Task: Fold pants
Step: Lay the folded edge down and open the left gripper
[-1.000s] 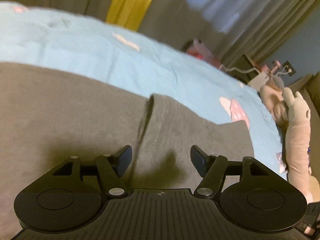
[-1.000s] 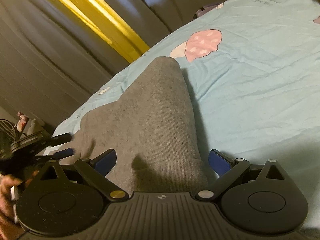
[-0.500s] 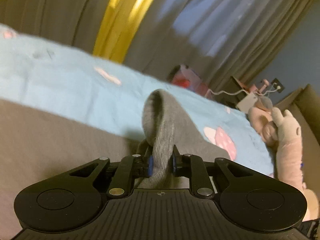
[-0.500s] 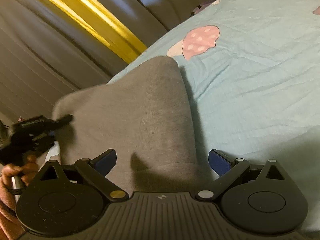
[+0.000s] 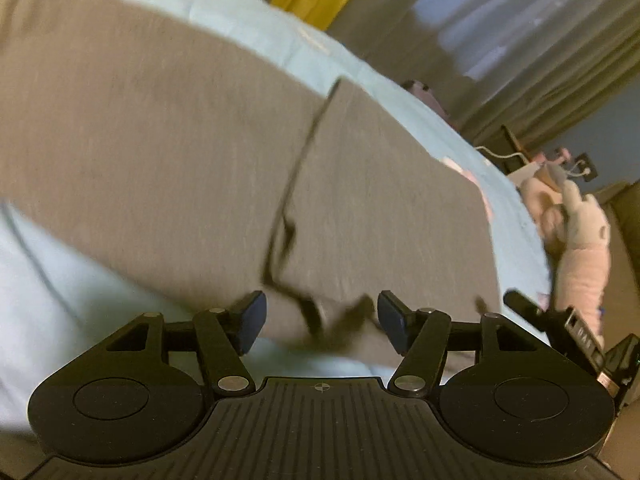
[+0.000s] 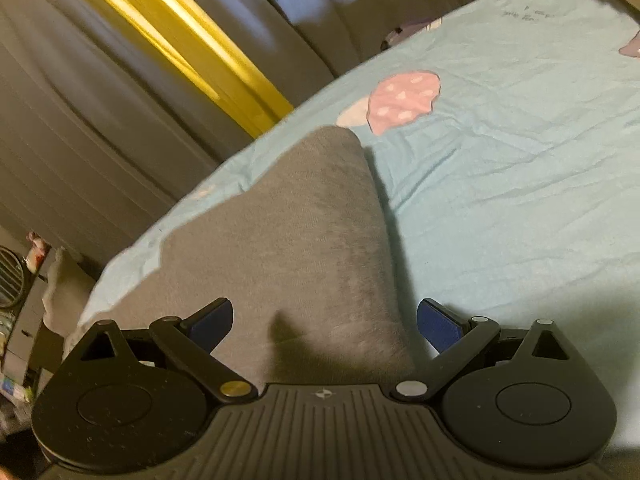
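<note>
Grey knit pants (image 5: 180, 152) lie flat on a light blue bedsheet (image 5: 48, 288), with a dark seam line between two layers running down the middle. My left gripper (image 5: 318, 320) is open and empty, just above the near edge of the pants. In the right wrist view the same grey pants (image 6: 288, 232) stretch away as a folded strip to a rounded end. My right gripper (image 6: 324, 322) is open wide over the near part of the cloth, holding nothing.
The bedsheet (image 6: 520, 160) has a pink mushroom print (image 6: 404, 100). A pink plush toy (image 5: 580, 240) lies at the bed's right side. Grey curtains and a yellow strip (image 6: 188, 40) hang behind. The other gripper's tip (image 5: 560, 324) shows at the right.
Half a second ago my left gripper was shut on a raised fold of the pants; now it is open and the cloth lies flat. The right gripper stayed open and hardly moved.
</note>
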